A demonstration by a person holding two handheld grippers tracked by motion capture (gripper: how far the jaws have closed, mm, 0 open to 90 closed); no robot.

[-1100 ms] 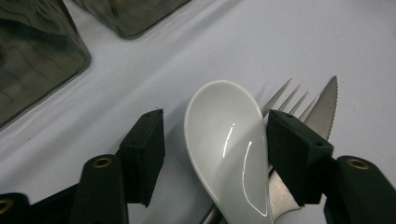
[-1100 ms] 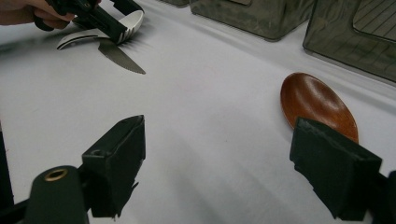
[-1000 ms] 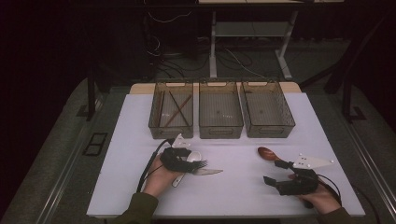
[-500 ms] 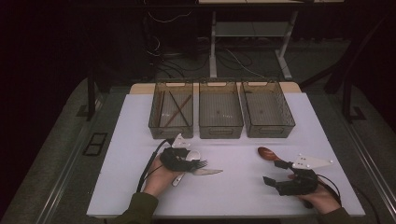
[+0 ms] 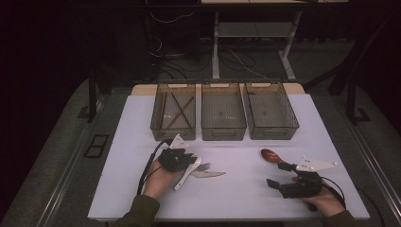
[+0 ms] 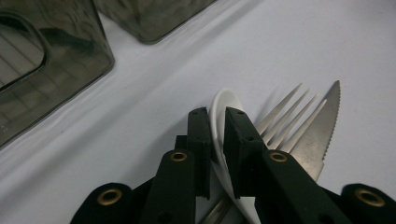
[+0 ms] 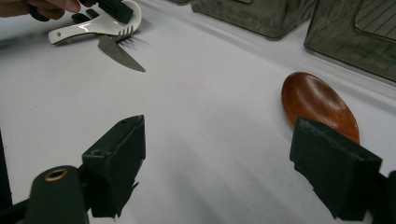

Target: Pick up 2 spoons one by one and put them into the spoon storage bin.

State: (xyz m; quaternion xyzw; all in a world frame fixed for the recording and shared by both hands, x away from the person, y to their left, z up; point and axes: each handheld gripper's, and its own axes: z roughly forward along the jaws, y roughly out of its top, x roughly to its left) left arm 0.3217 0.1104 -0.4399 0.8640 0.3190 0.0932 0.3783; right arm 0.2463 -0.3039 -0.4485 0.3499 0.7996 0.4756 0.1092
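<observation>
Left claw (image 6: 215, 122) low, clamping white spoon (image 6: 223, 140); right claw (image 7: 219, 163) agape.

White desk (image 5: 123, 156), flat top. Along its far edge stand three smoke-tinted bins side by side: left bin (image 5: 173, 124), middle bin (image 5: 223, 126), right bin (image 5: 271, 125). Near-left lie a white spoon (image 5: 187, 172), a fork (image 5: 203, 166) and a serrated knife (image 5: 210, 174), overlapping. Near-right lies a brown wooden spoon (image 5: 270, 155).

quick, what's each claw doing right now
Left claw: closed on the rim of the white spoon, which lies beside a fork and knife.
Right claw: open, holding nothing; the wooden spoon lies by one jaw.
</observation>
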